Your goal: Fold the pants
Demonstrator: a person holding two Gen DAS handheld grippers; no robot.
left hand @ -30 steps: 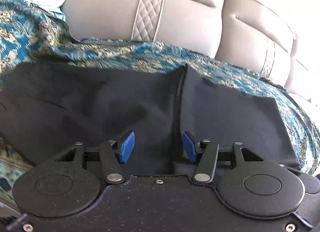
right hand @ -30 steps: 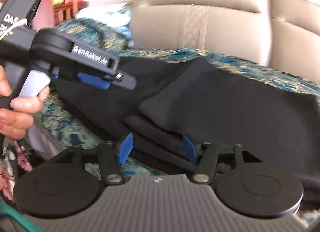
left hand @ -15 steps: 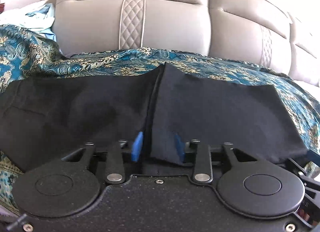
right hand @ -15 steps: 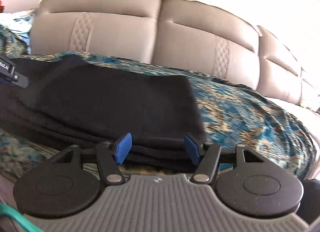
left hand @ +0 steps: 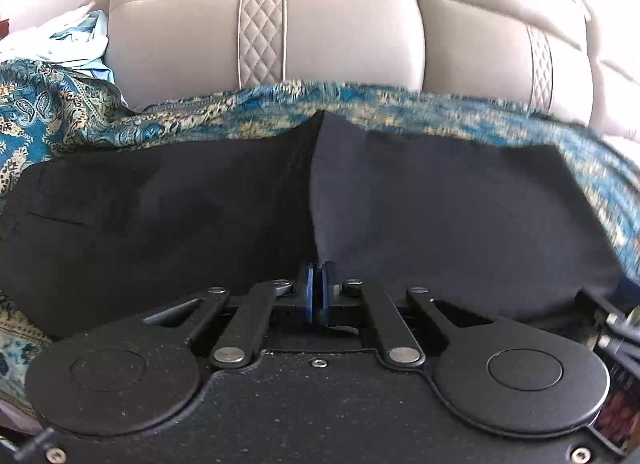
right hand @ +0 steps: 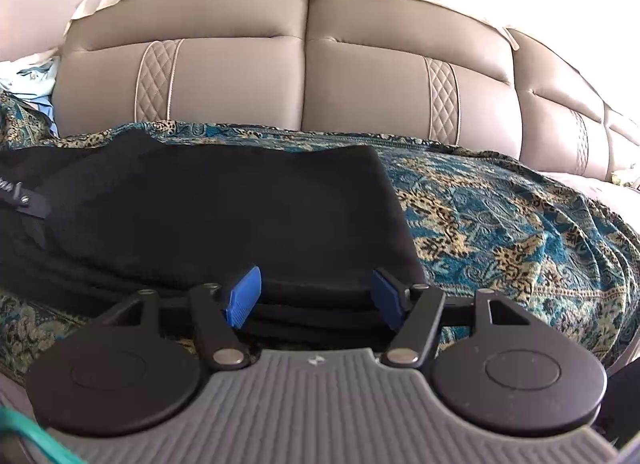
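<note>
Black pants (left hand: 420,215) lie partly folded on a blue and gold patterned cloth, with a folded edge running down the middle of the left wrist view. My left gripper (left hand: 319,292) is shut on the near edge of the pants at that fold line. In the right wrist view the pants (right hand: 224,215) lie in stacked layers. My right gripper (right hand: 316,296) is open, its blue pads on either side of the near right corner of the stack. A part of the left gripper (right hand: 24,199) shows at the left edge.
The patterned cloth (right hand: 500,219) covers the sofa seat. The beige quilted sofa back (left hand: 328,35) rises right behind the pants. Light blue and white clothes (left hand: 76,39) are piled at the far left.
My left gripper has closed from open onto the pants' near edge at the fold. My right gripper swung right to the stack's near right corner and stays open.
</note>
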